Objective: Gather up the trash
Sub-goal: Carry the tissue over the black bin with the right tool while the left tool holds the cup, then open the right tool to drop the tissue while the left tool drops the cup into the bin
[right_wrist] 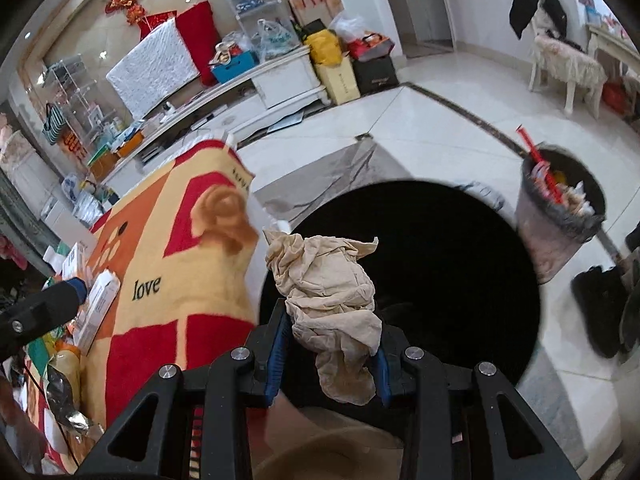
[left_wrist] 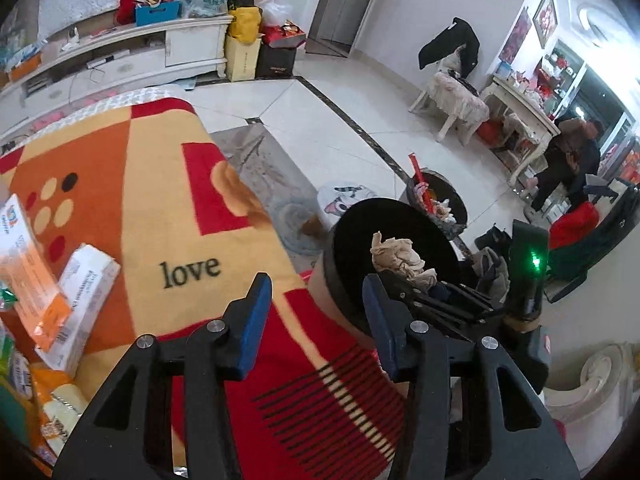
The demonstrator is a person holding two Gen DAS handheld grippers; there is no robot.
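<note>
Right gripper [right_wrist: 330, 354]: jaws closed on a crumpled beige tissue [right_wrist: 334, 292], clamped between the blue pads [right_wrist: 279, 350]. Most of the wad is seen standing above the pads; a tail hangs below them. The tissue is held directly over the open mouth of a black bin [right_wrist: 460, 264], whose dark interior fills the view behind the wad.

From the left wrist view, the same tissue [left_wrist: 398, 258] is seen over the black bin [left_wrist: 348, 248], with the right gripper [left_wrist: 434, 300] reaching in from the side of the bin away from the blanket.

Left gripper [left_wrist: 318, 320]: jaws open, nothing between the blue pads [left_wrist: 256, 320]. It is held above the edge of the patterned blanket [left_wrist: 160, 208], just beside the bin.

The blanket, orange, red and cream and printed with "love", covers the bench next to the bin. Two cartons [left_wrist: 76, 304] lie on it, on the side far from the bin.

A second waste basket [right_wrist: 560, 216], lined with a bag and already filled with wrappers and a red stick, stands on the tiled floor [right_wrist: 420, 120] beyond the black bin, apart from it.

A white chair [left_wrist: 452, 100] draped with dark clothing stands farther off, beyond the basket.
</note>
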